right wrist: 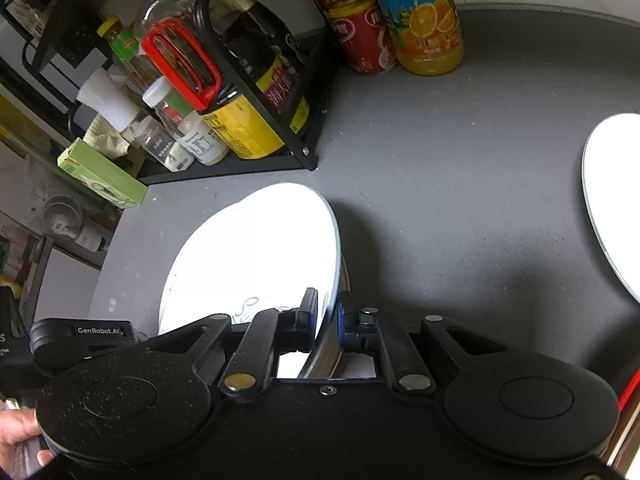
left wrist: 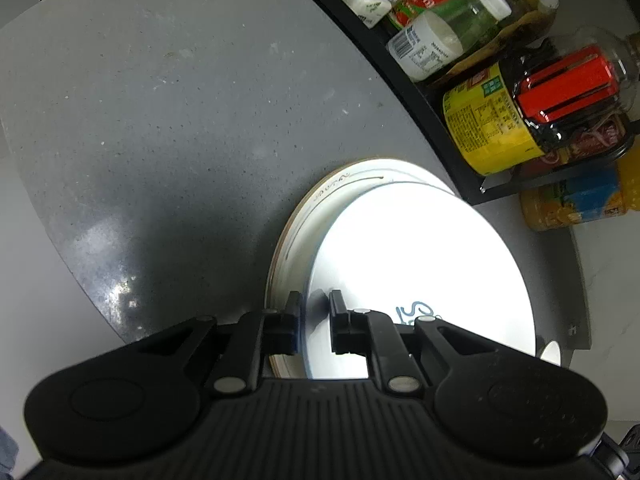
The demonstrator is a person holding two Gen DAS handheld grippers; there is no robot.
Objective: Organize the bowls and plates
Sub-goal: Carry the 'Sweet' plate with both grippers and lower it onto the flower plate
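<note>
A white plate [left wrist: 420, 264] with a small blue mark lies on top of a larger plate [left wrist: 316, 208] with a brown rim and a thin dark line. My left gripper [left wrist: 316, 316] is shut on the white plate's near rim, one finger beneath and one on top. In the right wrist view the same white plate [right wrist: 256, 248] looks tilted, and my right gripper [right wrist: 328, 316] is shut on its opposite rim. The brown-rimmed plate [right wrist: 345, 280] peeks out below. The left gripper's housing [right wrist: 80, 334] shows at the plate's far side.
A black wire rack [right wrist: 308, 156] with jars and sauce bottles [left wrist: 492, 120] stands close behind the plates. An orange juice bottle [right wrist: 432, 20] and red cans [right wrist: 360, 36] stand beside it. Another white plate [right wrist: 612, 200] lies to the right on the grey counter [left wrist: 160, 120]. A hand [right wrist: 16, 432] shows at lower left.
</note>
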